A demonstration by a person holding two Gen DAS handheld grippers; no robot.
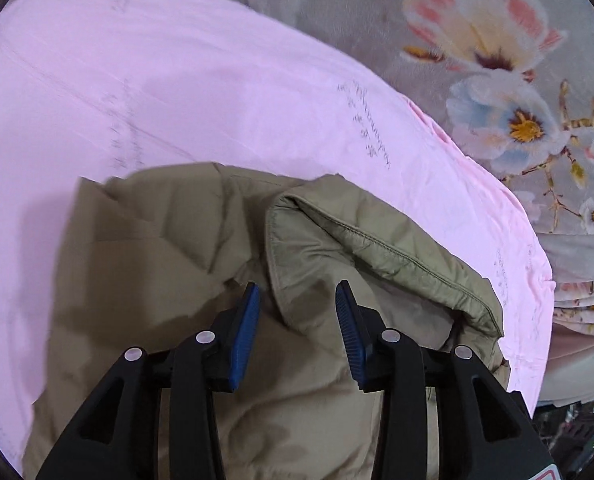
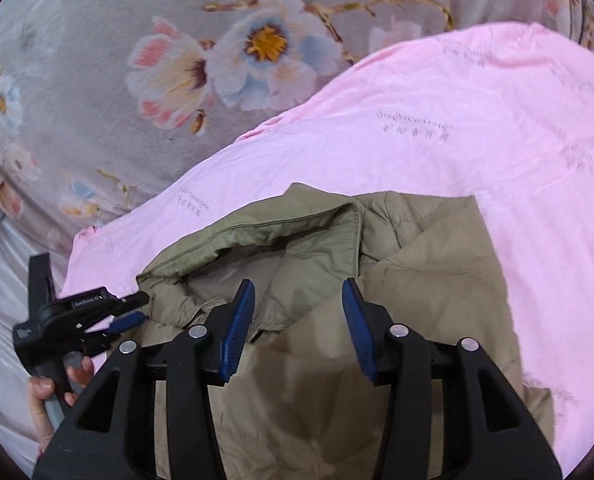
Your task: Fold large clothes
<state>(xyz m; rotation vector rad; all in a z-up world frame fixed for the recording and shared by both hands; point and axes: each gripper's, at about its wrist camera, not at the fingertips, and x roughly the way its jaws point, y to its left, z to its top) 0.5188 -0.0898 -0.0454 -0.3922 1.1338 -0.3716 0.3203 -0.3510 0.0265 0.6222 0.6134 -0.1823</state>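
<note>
Your left gripper [image 1: 297, 292] and right gripper [image 2: 299, 290] both stand apart, holding nothing. The khaki jacket [image 1: 201, 240] lies under them, at six o'clock on the pink sheet [image 1: 157, 80].

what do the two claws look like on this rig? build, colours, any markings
Both match: black plastic linkage arms with cut-out windows and silver round pivot pins, tipped with blue ribbed pads. Left claw shows a red-edged label corner at its base; seen side-on, white lettering, unreadable. Right claw looks identical. No cables or sleeves visible.
</note>
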